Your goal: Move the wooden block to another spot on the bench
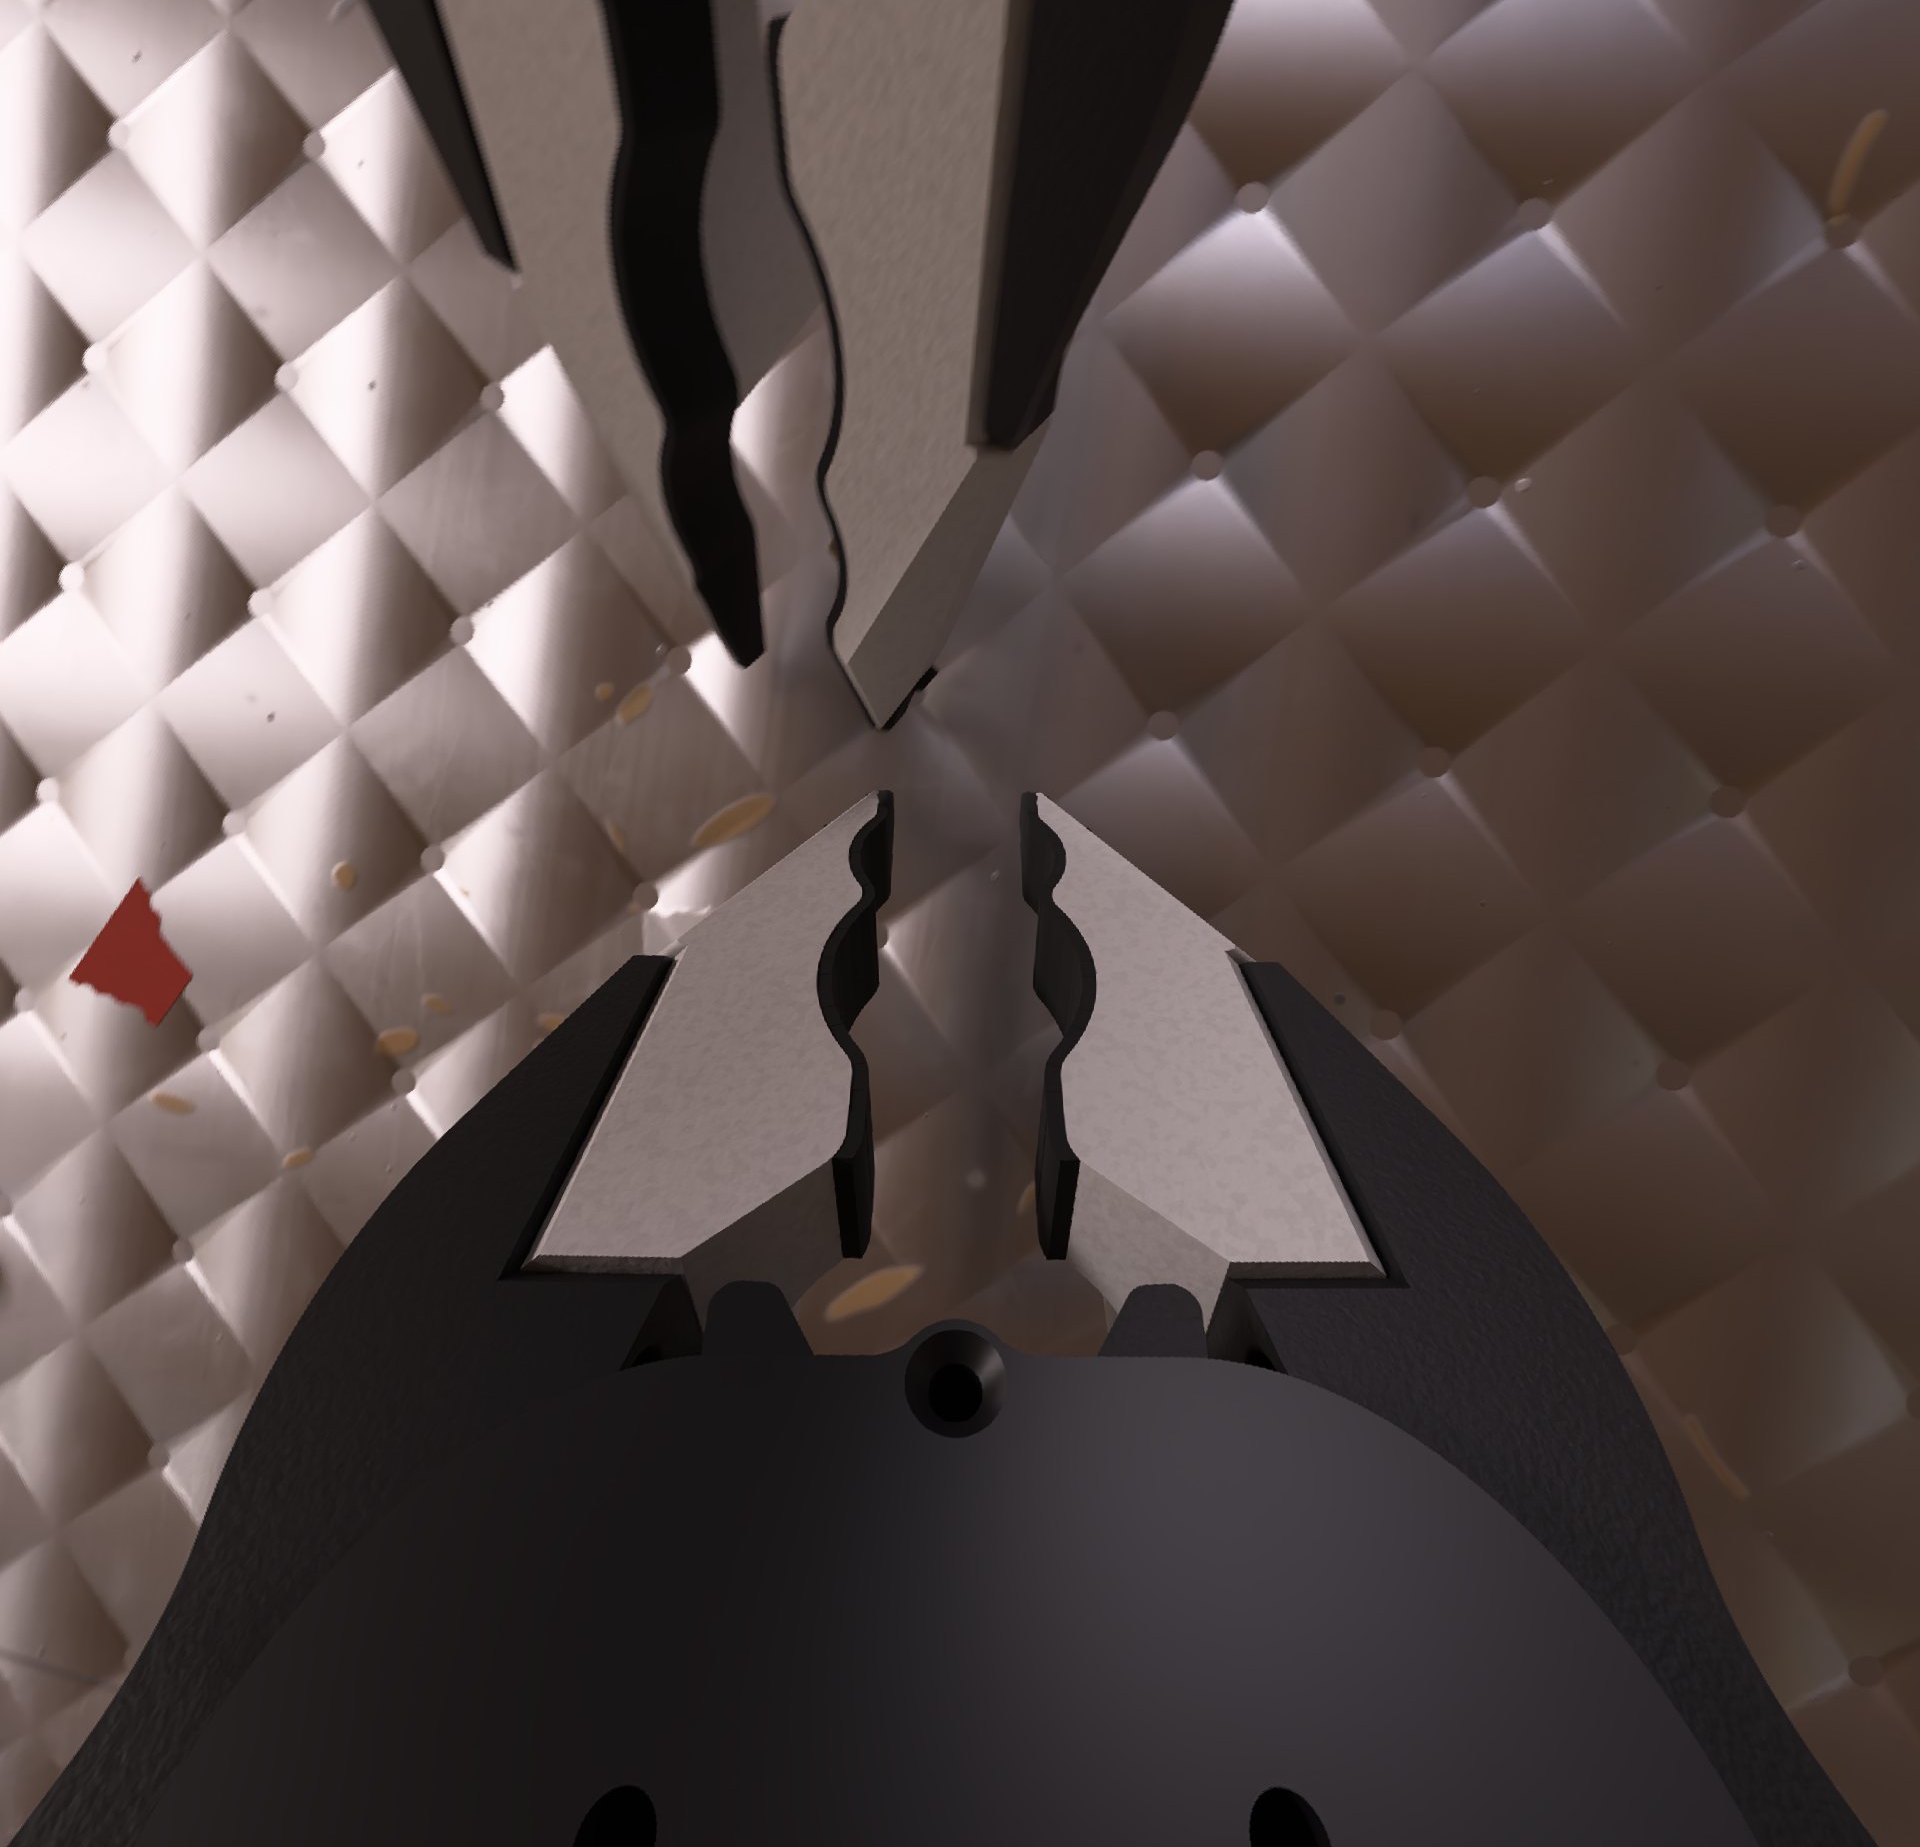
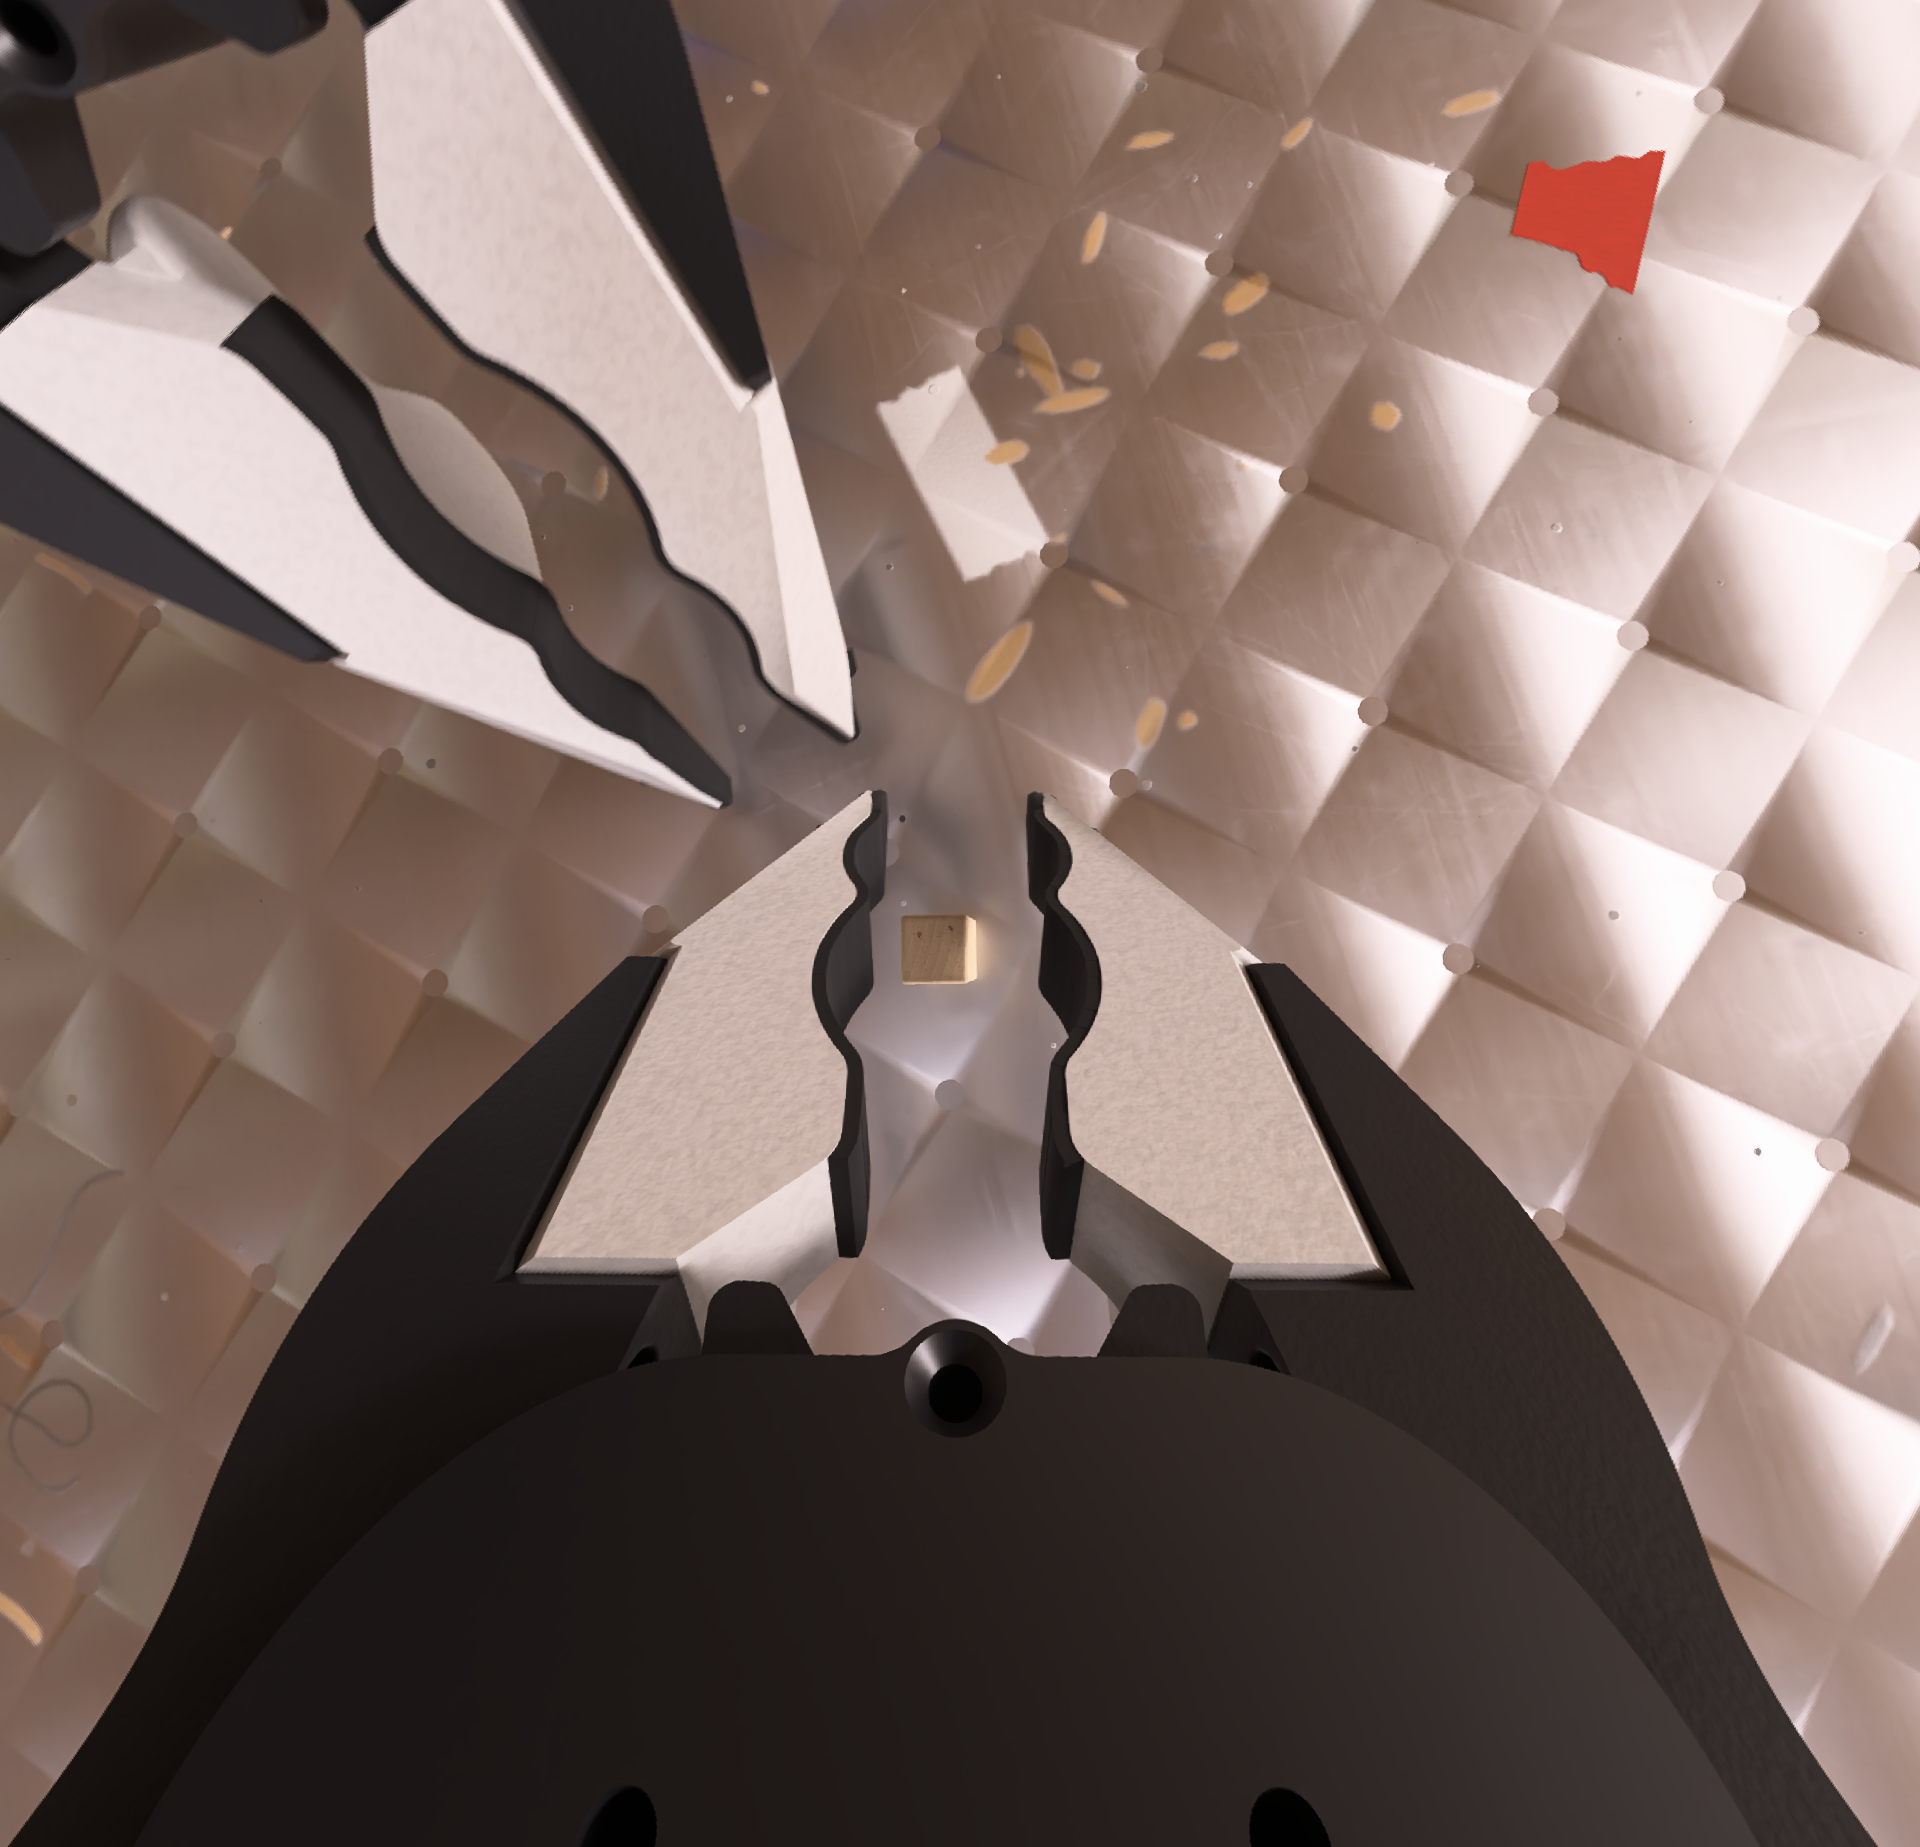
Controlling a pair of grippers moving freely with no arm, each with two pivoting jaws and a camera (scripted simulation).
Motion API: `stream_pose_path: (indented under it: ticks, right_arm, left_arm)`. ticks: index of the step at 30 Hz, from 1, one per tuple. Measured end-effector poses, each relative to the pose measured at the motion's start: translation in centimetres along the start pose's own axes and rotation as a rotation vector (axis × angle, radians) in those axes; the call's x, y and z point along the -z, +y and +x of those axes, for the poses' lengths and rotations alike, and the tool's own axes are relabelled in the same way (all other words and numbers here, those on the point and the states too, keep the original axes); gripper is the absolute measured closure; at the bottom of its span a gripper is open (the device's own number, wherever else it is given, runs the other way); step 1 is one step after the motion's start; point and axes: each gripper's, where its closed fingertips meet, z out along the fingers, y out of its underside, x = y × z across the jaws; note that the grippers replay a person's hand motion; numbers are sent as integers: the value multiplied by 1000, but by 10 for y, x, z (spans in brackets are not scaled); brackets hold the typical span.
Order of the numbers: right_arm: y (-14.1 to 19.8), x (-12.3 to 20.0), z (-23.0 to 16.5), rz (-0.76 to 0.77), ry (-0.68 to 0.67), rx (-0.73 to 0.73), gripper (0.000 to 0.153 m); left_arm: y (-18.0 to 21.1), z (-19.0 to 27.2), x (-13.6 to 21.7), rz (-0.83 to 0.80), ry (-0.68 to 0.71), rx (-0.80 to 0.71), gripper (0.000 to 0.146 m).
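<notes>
A small pale wooden block [image 2: 938, 949] lies on the quilted metal bench [image 2: 1455, 758], seen between my right gripper's open fingers in the right wrist view. My right gripper [image 2: 956, 810] is open and empty, above the block. My left gripper [image 1: 956, 810] is open and empty; no block shows in the left wrist view. Each view shows the other gripper close ahead: the right one comes in from the top of the left wrist view [image 1: 821, 685], the left one from the upper left of the right wrist view [image 2: 790, 769]. Their tips nearly meet.
A torn red scrap [image 2: 1587, 218] lies on the bench, also in the left wrist view [image 1: 130, 956]. A white strip [image 2: 961, 488] and several tan flakes [image 2: 997, 665] lie beyond the block. A thin wire loop [image 2: 47, 1413] lies at the left.
</notes>
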Motion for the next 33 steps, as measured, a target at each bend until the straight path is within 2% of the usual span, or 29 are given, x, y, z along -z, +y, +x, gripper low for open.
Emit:
stream_pose_path:
  ticks: [5, 8, 15, 18, 21, 23, 26, 29, 33]
  right_arm:
    - [1, 0, -1, 3, -3, 19, 113]
    - [2, 1, -1, -1, 3, 36, 115]
    - [-1, -3, -1, -3, 33, 32, 114]
    - [2, 0, -3, -16, 15, 93, 116]
    - [9, 7, -4, -51, 6, 254, 116]
    - [12, 11, -2, -75, 3, 293, 116]
    - [10, 16, 0, -55, -4, 207, 108]
    - [11, 22, 1, -56, 41, 148, 108]
    - [17, 18, -2, -64, 33, 75, 108]
  left_arm:
    - [-7, 10, -3, 32, 47, -43, 123]
    - [-2, 7, 4, 30, 40, -39, 117]
    - [3, 1, 13, 40, 14, -25, 117]
    - [4, 0, 13, 33, 5, -29, 117]
    - [4, -1, 11, 32, 1, -26, 117]
    - [4, 2, 6, 15, 14, -37, 117]
    - [-2, 5, 0, 18, 21, -49, 117]
    - [-10, 4, -6, 38, 23, -31, 118]
    - [-16, 7, -9, 50, 43, -21, 121]
